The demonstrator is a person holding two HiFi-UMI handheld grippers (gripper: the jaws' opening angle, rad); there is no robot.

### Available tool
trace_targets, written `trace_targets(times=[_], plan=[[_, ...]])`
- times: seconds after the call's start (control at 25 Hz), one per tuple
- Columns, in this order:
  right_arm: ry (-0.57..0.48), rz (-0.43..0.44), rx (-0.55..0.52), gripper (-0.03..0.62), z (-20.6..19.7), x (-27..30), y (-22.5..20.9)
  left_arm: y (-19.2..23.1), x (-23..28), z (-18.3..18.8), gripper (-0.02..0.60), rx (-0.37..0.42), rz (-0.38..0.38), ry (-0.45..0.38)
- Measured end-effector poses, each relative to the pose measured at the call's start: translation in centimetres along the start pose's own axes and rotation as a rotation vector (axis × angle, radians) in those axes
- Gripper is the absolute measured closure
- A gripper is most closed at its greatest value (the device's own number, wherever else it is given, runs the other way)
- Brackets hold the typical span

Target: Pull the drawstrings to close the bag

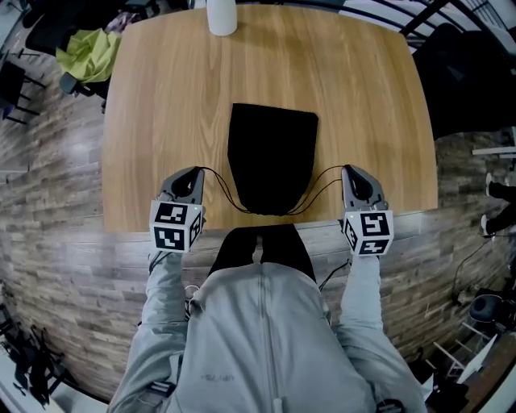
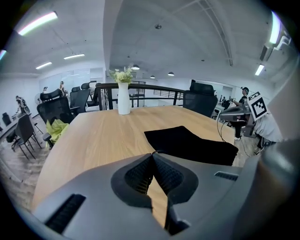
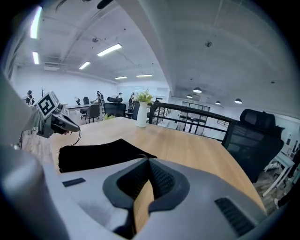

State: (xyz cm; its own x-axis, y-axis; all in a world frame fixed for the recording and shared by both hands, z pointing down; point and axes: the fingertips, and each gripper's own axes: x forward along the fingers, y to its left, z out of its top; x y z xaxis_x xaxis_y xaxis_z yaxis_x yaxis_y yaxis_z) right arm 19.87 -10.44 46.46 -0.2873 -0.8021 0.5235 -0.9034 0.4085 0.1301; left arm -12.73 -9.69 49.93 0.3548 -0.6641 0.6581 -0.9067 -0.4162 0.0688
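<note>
Both grippers are hovering at the near edge of the table, with the bag lying flat between them. Its long axis is running near to far and its mouth is facing the near side. The left gripper is pinching the left cord, jaws together on it, and the right gripper is clamping the right cord likewise. Both cords are sagging, so pulling them outward and apart looks like the next move. What's in the bag, I can't tell. At the far edge, a vase is holding flowers.
</note>
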Motion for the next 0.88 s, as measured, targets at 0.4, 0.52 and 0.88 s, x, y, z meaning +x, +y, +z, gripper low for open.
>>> trace_targets(times=[0.4, 0.52, 0.88], plan=[[0.174, 0.041, 0.072, 0.571, -7.8, 4.4, 0.8, 0.3, 3.6, -4.4, 0.552, -0.046, 0.009, 0.101], [0.210, 0.050, 0.081, 0.569, -9.3, 4.8, 1.1, 0.2, 3.9, -5.5, 0.551, -0.043, 0.012, 0.123], [0.297, 0.115, 0.088, 0.564, -11.4, 6.2, 2.9, -0.6, 4.8, -6.9, 0.413, -0.027, -0.008, 0.145]])
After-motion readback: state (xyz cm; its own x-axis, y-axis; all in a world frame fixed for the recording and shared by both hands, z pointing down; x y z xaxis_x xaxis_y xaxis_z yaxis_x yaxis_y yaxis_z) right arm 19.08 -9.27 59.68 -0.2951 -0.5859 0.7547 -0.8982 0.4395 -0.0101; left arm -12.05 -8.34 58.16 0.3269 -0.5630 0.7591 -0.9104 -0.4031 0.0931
